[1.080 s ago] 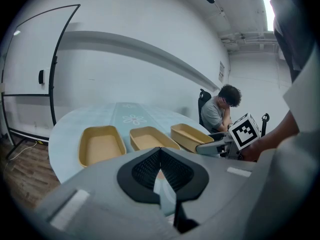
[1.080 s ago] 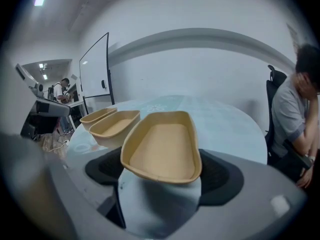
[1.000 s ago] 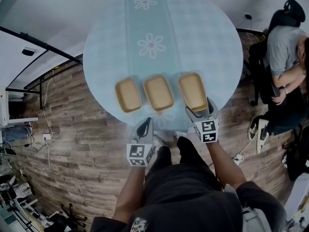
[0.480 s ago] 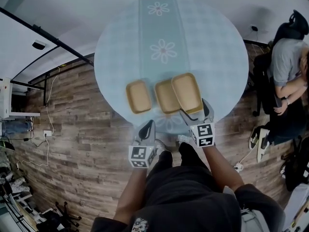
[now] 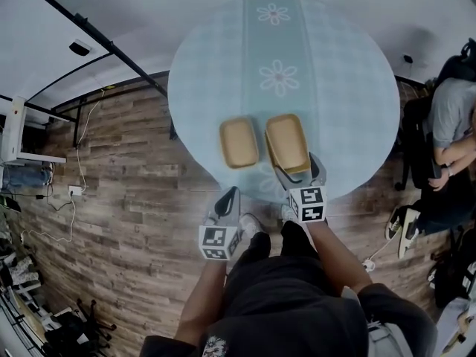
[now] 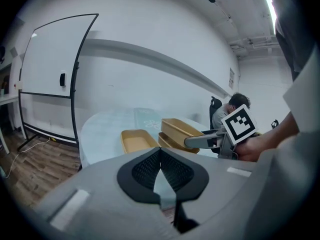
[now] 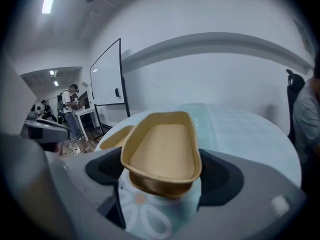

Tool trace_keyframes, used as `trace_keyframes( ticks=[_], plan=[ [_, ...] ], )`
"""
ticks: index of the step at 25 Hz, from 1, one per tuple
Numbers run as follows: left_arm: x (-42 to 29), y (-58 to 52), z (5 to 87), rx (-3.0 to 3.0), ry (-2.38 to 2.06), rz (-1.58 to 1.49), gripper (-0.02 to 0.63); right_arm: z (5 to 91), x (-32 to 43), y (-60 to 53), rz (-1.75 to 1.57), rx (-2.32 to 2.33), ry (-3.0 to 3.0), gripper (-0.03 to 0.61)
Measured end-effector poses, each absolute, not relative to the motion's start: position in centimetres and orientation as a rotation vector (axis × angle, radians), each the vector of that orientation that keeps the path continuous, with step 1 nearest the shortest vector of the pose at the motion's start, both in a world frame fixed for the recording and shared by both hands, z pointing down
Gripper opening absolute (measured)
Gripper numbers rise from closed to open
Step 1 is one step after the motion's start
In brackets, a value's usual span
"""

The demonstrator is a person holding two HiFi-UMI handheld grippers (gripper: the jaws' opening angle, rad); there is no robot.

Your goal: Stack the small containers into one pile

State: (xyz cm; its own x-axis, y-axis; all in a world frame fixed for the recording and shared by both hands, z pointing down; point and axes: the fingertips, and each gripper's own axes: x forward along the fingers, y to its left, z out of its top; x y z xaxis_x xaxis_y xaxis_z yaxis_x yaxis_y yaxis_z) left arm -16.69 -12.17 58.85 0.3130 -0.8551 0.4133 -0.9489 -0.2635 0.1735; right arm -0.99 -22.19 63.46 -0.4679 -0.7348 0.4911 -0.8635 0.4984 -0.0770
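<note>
Right gripper (image 5: 296, 168): spread wide, pads clamped on the near end of the held container; at 5 o'clock of the table's centre.
Left gripper (image 5: 229, 196): closed on itself, nothing between the jaws; off the table rim at 6 o'clock, above the wooden floor (image 5: 126, 184).
Held container (image 5: 287, 140): tan, shallow, empty; lifted and tilted over the second container.
Second container (image 6: 169, 141): same make, directly beneath the held one and mostly covered; touching it or apart, cannot tell.
Third container (image 5: 239, 142): alone on the table, just beside the pair at its 9 o'clock, empty.
Table (image 5: 335, 65): round, pale blue check, flower runner from 12 to 6 o'clock.
Surroundings: seated person (image 5: 454, 125) at 3 o'clock, well apart from the table; whiteboard (image 6: 50, 59) by the wall.
Done, by judgement: first container brought over its partner, not yet seated.
Left, by judgement: lowering it level into the second, releasing it, then joining the third to make one pile.
</note>
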Motion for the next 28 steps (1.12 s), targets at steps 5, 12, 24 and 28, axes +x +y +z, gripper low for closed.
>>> trace_keyframes(
  ticks=[5,12,24,28],
  plan=[
    [-19.1,-11.2,59.4,2.192,-1.611,0.331,0.005,64.5,-2.2,-22.0,0.47,1.358,-2.307,0.457],
    [-20.7,-10.0,60.4,2.19,-1.6,0.334,0.005,66.0,-2.5,-21.8,0.463,1.381,-2.244,0.459],
    [-21.1,-9.8,60.6,2.197,-1.596,0.32,0.005,66.9,-2.7,-21.7,0.438,1.341,-2.199,0.505],
    [-20.9,-9.9,60.6,2.195,-1.591,0.32,0.005,66.9,-2.7,-21.5,0.433,1.332,-2.185,0.508]
  ],
)
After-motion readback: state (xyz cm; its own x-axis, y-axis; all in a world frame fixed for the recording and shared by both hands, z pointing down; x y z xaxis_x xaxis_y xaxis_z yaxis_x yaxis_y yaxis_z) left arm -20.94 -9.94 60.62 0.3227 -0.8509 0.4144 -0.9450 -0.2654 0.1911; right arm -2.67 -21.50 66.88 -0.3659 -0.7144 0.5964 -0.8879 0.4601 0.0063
